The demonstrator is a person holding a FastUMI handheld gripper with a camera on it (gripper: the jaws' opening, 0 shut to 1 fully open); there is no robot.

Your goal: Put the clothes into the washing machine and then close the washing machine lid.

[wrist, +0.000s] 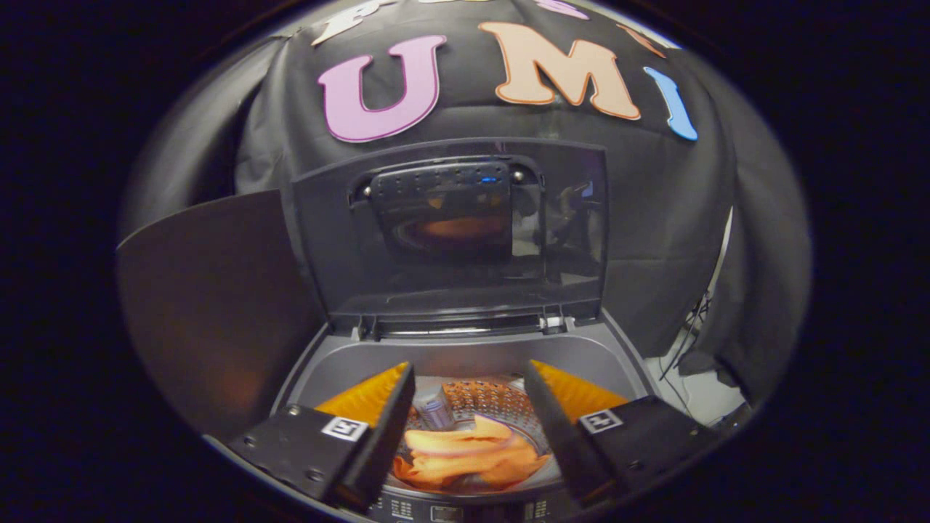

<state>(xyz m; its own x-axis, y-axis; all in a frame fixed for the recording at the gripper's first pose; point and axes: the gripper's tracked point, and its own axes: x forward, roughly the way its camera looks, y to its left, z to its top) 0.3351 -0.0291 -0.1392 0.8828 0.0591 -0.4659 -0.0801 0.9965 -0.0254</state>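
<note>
gripper (468, 396) fingers apart and empty above orange clothes (465, 454) in drum; next, hook upright lid (450, 232) top edge, swing down gently.

Below and between the spread fingers (468, 396), nothing gripped: washing machine (465, 356) with clothes (468, 454) lying in the drum (483, 399), apart from both fingers. Just behind the clothes, inside the drum, a small upright part (436, 412). Behind the drum opening, lid (450, 232) standing raised, hinged at the rear rim. Left of the machine, a flat panel (218, 305). Right of it, cables (690, 327) hanging down to the floor (701, 392).
</note>
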